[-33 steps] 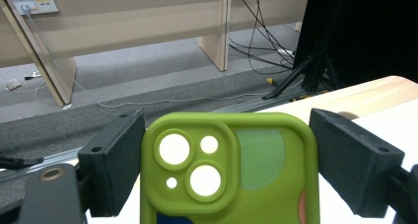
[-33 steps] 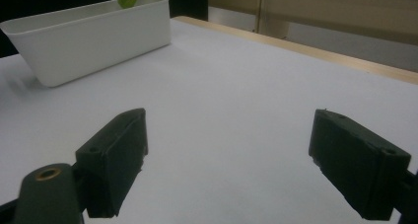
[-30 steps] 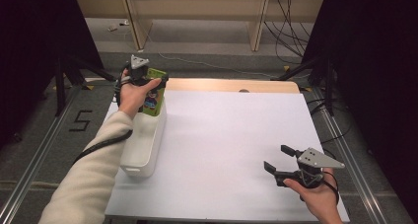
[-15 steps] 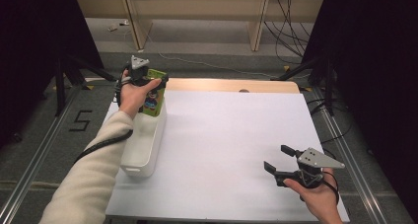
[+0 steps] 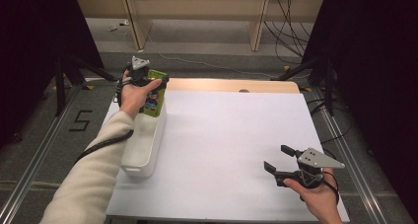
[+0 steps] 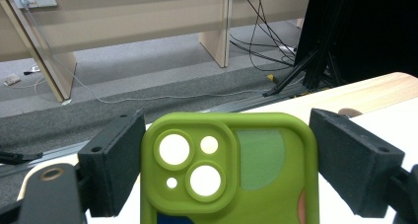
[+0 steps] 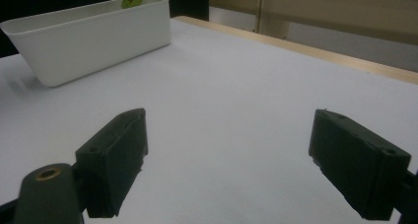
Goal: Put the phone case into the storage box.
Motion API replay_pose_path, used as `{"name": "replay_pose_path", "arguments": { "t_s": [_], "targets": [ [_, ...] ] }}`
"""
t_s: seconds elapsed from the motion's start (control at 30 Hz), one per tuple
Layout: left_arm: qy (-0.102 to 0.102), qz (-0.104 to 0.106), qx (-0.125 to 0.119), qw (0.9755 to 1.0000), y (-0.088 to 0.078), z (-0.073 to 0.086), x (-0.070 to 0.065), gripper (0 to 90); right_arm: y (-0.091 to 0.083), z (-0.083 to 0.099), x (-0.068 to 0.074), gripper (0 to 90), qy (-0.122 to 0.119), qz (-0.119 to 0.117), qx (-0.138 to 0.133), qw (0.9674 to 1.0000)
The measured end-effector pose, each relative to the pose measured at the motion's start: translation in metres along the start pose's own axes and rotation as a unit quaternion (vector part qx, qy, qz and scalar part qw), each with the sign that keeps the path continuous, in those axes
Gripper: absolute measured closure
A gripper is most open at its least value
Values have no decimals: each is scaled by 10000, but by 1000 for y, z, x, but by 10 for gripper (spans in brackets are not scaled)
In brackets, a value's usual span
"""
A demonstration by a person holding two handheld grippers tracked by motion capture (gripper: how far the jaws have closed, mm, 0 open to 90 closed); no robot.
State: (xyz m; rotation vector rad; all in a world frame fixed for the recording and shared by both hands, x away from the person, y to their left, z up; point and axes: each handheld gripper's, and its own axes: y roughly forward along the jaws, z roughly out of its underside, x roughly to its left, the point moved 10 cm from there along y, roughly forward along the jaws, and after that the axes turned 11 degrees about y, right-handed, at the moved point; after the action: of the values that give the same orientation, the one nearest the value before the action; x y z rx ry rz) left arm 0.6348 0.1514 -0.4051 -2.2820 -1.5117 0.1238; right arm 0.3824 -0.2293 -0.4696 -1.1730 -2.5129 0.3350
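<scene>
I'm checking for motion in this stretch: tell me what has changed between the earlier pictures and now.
Nothing has visibly changed. The left gripper still holds the green phone case upright over the far end of the white bin, and the right gripper still hovers open near the table's near right corner.

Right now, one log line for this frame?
left gripper: shut on green phone case, over white bin | right gripper: open, empty, above table
</scene>
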Motion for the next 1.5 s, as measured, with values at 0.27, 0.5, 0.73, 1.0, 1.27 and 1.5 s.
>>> {"name": "replay_pose_path", "arguments": {
  "t_s": [0.27,0.5,0.73,1.0,1.27,1.5],
  "targets": [
    [-24,-2,10,10000,1,3,0,165,0,0,0,161,1,-1,1,10000],
    [-39,-52,-7,10000,2,2,3,165,0,0,0,161,4,-6,-1,10000],
    [-63,-105,5,9999,3,4,7,165,0,0,0,161,2,-7,0,10000],
    [-89,-168,19,9998,4,6,11,165,0,0,0,161,4,-7,3,10000],
    [-75,-198,30,9998,6,9,12,165,0,0,0,161,8,-10,1,10000],
    [-65,-213,42,9997,7,10,13,164,0,0,0,161,10,5,10,10000]
  ]
}}
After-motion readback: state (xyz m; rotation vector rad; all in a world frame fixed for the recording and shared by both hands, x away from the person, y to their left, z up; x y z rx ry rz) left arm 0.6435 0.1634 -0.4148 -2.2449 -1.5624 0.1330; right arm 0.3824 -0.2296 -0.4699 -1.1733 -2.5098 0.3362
